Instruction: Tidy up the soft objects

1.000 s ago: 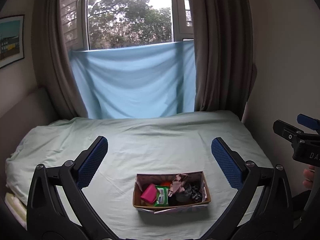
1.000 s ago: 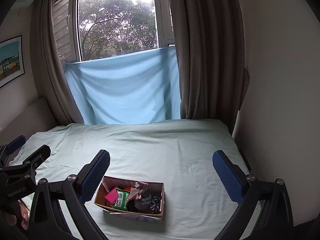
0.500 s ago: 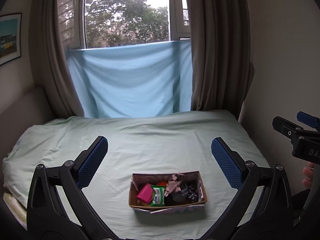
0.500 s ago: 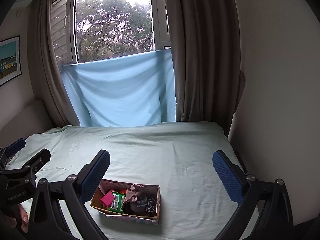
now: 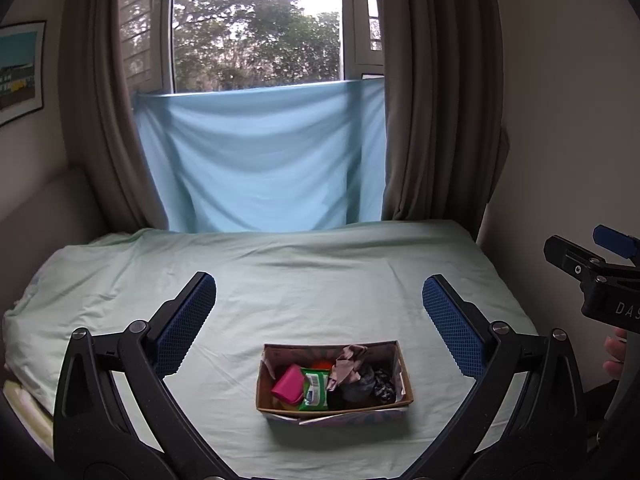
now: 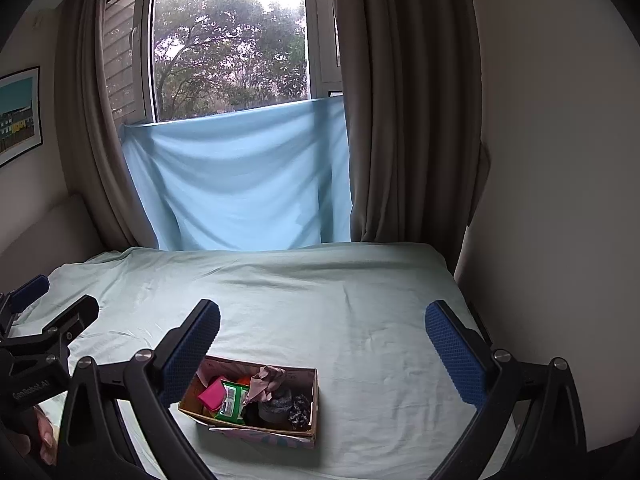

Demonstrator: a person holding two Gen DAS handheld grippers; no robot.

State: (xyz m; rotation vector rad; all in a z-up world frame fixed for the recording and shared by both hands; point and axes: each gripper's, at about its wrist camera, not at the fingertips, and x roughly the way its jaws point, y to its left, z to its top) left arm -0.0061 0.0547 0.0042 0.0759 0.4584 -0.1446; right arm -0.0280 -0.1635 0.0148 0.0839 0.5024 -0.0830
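Left gripper (image 5: pixel 319 308) and right gripper (image 6: pixel 322 330): jaws spread wide, holding and touching nothing. Cardboard box (image 5: pixel 335 411) of soft items (pink pouch (image 5: pixel 288 384), green packet (image 5: pixel 314 391)) rests on the bed (image 5: pixel 320 276), below both.

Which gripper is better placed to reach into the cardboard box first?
Left, probably. In its own view the cardboard box sits centred between the open jaws of the left gripper. For the right gripper, also open and empty, the box lies off toward its left finger.
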